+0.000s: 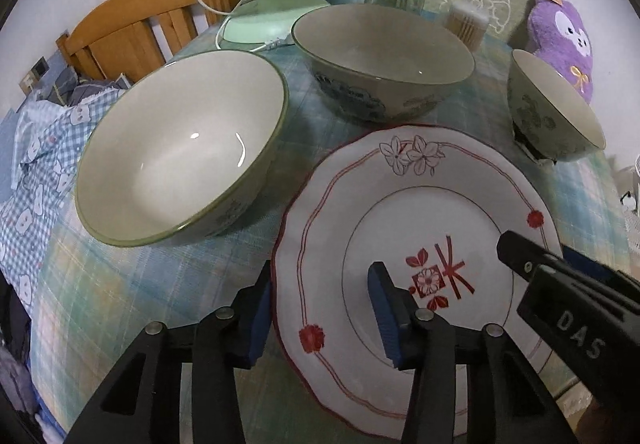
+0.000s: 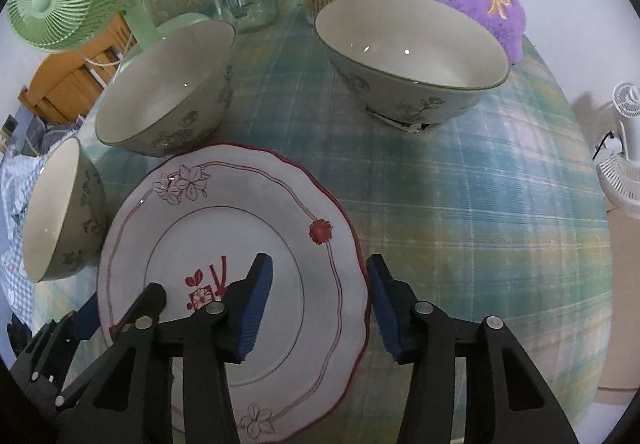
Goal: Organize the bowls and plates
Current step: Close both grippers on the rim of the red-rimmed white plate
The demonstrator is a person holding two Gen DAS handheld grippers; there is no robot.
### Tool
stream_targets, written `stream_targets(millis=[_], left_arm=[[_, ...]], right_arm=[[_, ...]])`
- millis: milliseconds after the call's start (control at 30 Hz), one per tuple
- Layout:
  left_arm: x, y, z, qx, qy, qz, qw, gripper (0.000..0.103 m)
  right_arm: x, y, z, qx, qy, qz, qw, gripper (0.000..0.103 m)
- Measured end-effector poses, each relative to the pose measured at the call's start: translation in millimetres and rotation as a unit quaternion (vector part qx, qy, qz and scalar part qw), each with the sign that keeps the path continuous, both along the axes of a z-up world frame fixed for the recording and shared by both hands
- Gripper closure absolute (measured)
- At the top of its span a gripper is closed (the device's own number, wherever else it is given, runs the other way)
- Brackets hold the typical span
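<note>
Nearest the cameras, at the near edge of a table covered in a blue-green plaid cloth (image 2: 460, 211), lies a white scalloped ceramic plate with red trim and flower drawings (image 1: 400, 211). The left gripper (image 1: 320, 308) straddles its left rim and the right gripper (image 2: 320, 308) its right rim, blue pads partly apart and not yet pressing, so the plate looks unlifted. Beyond it three cream ceramic bowls with grey flower prints stand separate: a large bowl (image 1: 180, 147) at the left edge, a middle bowl (image 1: 384, 59) further back, a right-hand bowl (image 2: 412, 55) towards the far right. Nothing is stacked, so organizing seems barely begun.
</note>
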State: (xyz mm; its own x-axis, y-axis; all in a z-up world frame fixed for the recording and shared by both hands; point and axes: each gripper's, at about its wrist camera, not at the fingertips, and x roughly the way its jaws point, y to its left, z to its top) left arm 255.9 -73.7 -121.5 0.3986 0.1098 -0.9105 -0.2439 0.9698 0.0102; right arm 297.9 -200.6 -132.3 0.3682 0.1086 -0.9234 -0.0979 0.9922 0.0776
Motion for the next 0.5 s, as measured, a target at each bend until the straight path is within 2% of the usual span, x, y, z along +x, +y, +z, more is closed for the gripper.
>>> stream_targets(millis=[333,500], left_arm=[[9,0,-2,0.016,-0.003,0.005,0.9999,0.056],[10,3,1,0.021,-0.002,0.009,0.9997,0.063]], right_arm=[[16,4,-7,-0.003,0.006,-0.002,1.0,0.055],[13,3,-5,-0.007,0.014,0.002,1.0,0.059]])
